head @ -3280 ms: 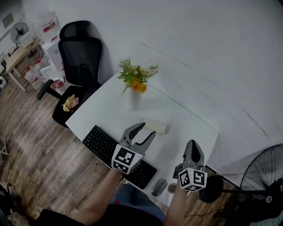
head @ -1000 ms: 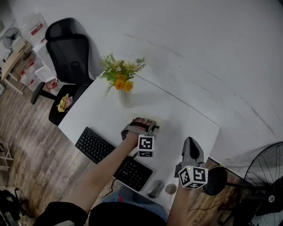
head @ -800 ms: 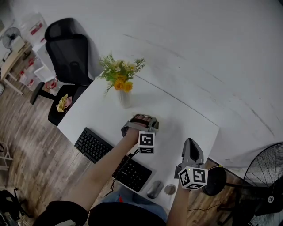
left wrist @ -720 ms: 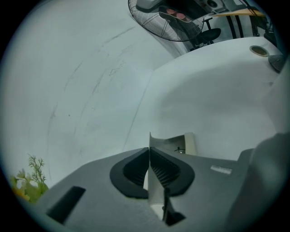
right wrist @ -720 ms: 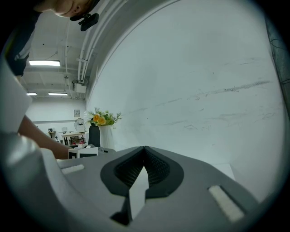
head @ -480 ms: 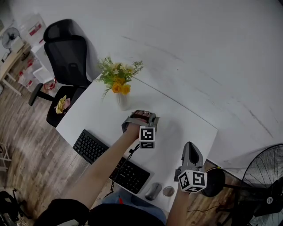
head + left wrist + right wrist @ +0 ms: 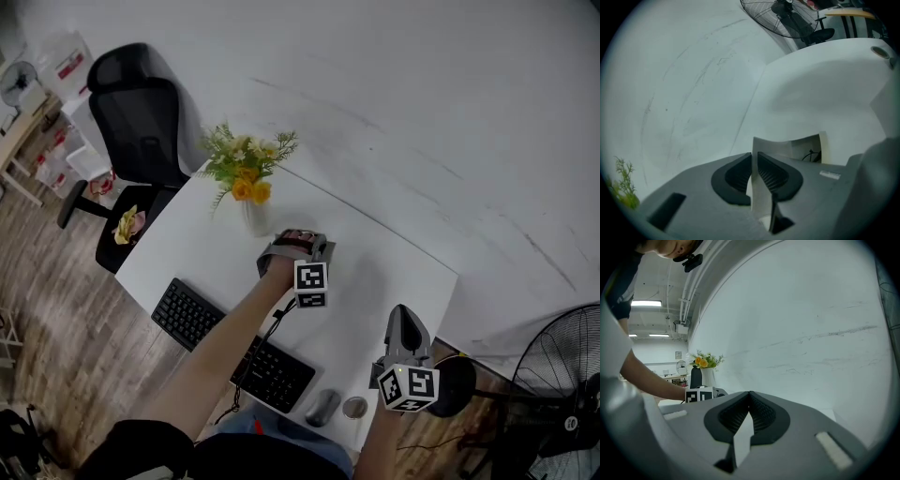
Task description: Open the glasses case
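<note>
The cream glasses case [image 7: 806,147] lies on the white table [image 7: 206,253] with its inside showing. Its thin lid [image 7: 771,145] stands up between the pads of my left gripper [image 7: 754,157]. The jaws are opening but still sit against the lid. In the head view the left gripper [image 7: 300,236] reaches across the middle of the table and hides most of the case. My right gripper [image 7: 405,317] hovers near the table's front right corner, shut and empty, its jaws [image 7: 750,394] pointing almost level toward the wall.
A vase of yellow flowers [image 7: 246,183] stands just left of the left gripper. A black keyboard [image 7: 230,345], a mouse [image 7: 322,407] and a small round lid [image 7: 354,407] lie along the near edge. An office chair [image 7: 131,103] is at far left, a floor fan [image 7: 553,375] at right.
The left gripper, open above the keyboard earlier, now grips the case's lid. Over the last second it has moved toward the far side of the table. The right gripper stays put.
</note>
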`<state>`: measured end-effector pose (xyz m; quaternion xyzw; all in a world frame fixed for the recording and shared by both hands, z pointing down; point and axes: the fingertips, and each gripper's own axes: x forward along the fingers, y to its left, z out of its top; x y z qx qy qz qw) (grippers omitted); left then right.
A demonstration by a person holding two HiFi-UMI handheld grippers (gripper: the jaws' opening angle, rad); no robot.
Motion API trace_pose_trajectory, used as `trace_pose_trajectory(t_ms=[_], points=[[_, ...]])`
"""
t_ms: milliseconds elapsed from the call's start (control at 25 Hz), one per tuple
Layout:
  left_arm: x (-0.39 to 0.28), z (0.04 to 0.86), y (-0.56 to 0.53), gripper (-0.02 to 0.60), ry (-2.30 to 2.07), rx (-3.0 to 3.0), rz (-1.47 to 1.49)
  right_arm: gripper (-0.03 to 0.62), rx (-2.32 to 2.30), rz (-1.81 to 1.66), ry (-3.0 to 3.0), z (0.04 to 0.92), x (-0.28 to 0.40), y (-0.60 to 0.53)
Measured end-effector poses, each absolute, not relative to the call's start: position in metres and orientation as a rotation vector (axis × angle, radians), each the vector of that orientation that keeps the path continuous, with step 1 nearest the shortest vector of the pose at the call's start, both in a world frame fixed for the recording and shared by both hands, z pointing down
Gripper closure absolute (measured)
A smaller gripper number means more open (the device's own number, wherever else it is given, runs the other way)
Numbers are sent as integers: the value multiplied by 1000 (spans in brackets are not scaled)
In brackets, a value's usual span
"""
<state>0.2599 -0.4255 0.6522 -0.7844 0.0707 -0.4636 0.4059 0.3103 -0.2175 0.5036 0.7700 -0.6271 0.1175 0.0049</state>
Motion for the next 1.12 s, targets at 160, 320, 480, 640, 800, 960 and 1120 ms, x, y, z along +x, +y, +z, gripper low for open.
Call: trace_pose_trajectory(t_ms=[160, 320, 480, 640, 800, 960, 1120], points=[[255, 650, -424, 529, 181, -1978, -1184, 582, 2407, 364, -1972, 502, 309, -219], [255, 647, -419, 529, 187, -1980, -1156, 582, 2400, 360, -1984, 501, 305, -220], [250, 639, -412, 528, 192, -2005, -1135, 582, 2395, 353, -1996, 498, 302, -221], [242, 629, -405, 529, 229, -2081, -1108, 582, 2398, 345, -2005, 494, 298, -220], [235, 593, -400, 548, 361, -2259, -990, 582, 2400, 333, -2017, 491, 296, -221], [224, 545, -389, 558, 478, -2409, -837, 582, 2398, 322, -2039, 486, 290, -224], [203, 496, -378, 570, 607, -2571, -664, 582, 2385, 294, -2076, 478, 283, -232]])
